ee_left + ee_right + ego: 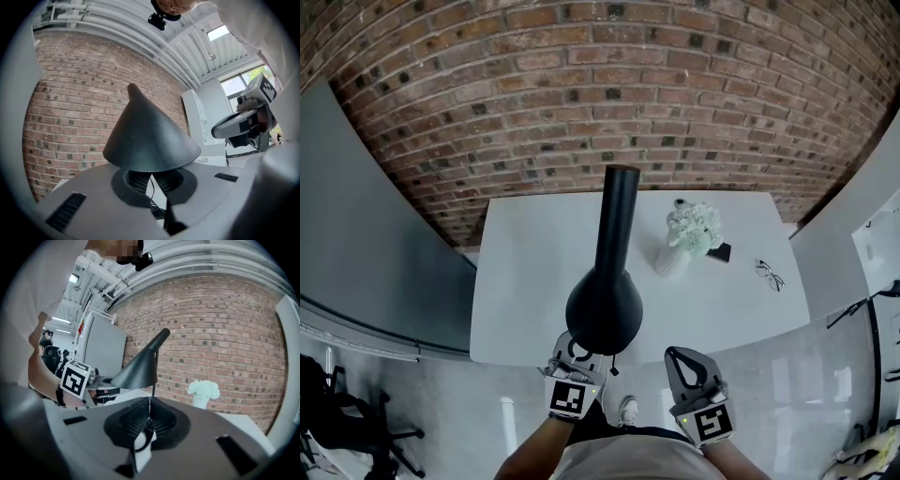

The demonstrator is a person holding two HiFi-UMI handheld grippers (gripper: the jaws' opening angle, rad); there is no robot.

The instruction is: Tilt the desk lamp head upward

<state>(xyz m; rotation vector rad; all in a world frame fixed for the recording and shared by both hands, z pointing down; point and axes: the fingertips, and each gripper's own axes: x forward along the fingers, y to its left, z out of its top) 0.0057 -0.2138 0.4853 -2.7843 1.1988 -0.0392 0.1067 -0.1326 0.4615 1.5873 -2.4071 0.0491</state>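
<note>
At the near edge of the surface, the lamp head hangs over the left gripper, whose fingers are pressed together under the rim. The right gripper is clamped on nothing. Risk: the smooth rim skids off mid-push, or the lamp tips.

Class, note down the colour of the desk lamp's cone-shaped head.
The lamp head is plain black with no pattern, and it shows best in the left gripper view.

Lamp head reads matte black against a plain white table. Behind, the wall shows red-brown brick with pale mortar lines; flowers are white.
</note>
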